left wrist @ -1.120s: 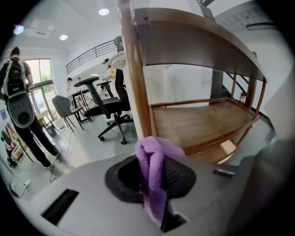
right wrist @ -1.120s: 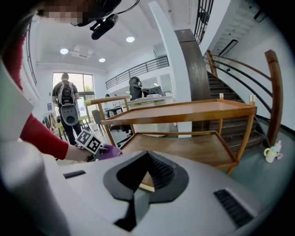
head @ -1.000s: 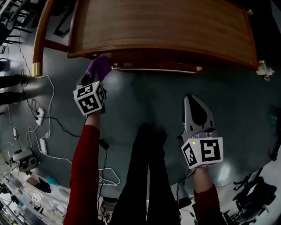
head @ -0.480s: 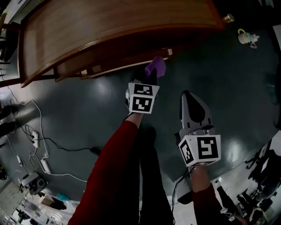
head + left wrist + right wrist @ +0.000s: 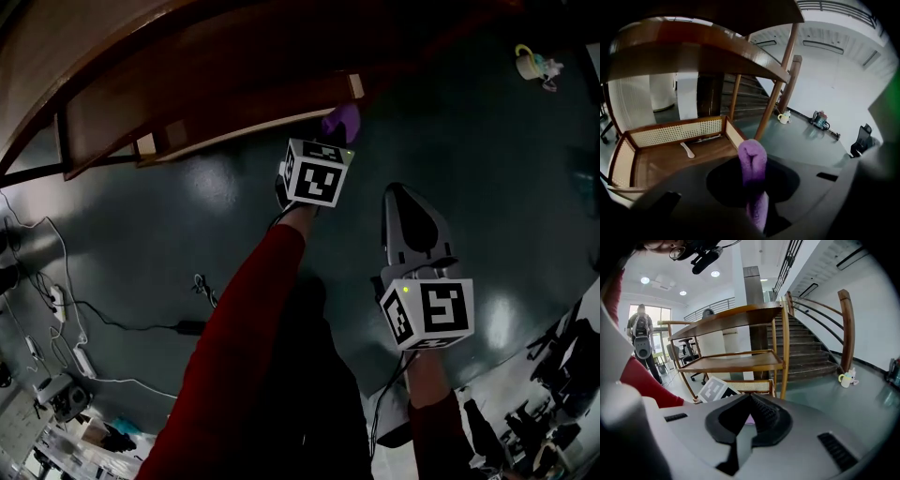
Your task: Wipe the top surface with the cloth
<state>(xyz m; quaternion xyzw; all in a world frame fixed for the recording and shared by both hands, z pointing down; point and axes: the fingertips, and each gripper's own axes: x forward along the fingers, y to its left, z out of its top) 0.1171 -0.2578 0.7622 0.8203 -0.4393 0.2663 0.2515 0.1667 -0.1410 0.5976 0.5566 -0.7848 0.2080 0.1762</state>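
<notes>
A purple cloth [image 5: 341,121] [image 5: 753,161] is folded up and sticks out from between the jaws of my left gripper [image 5: 328,141] [image 5: 752,157], which is shut on it. That gripper is held out at the front corner of the wooden shelf unit [image 5: 178,89], over its low cane-railed shelf [image 5: 670,157]. The unit's top surface [image 5: 726,315] shows in the right gripper view, well above the left gripper's marker cube [image 5: 715,389]. My right gripper [image 5: 403,199] [image 5: 750,398] hangs back over the floor, shut and holding nothing.
A white spoon-like thing [image 5: 687,150] lies on the low shelf. A small mug [image 5: 532,64] [image 5: 846,378] stands on the grey floor by the staircase [image 5: 811,355]. A person with a backpack [image 5: 640,341] stands far left. Cables [image 5: 56,309] trail on the floor at left.
The left gripper has carried the cloth rightwards along the shelf unit's front to its corner. The head view has swung with it. The right gripper has hardly moved.
</notes>
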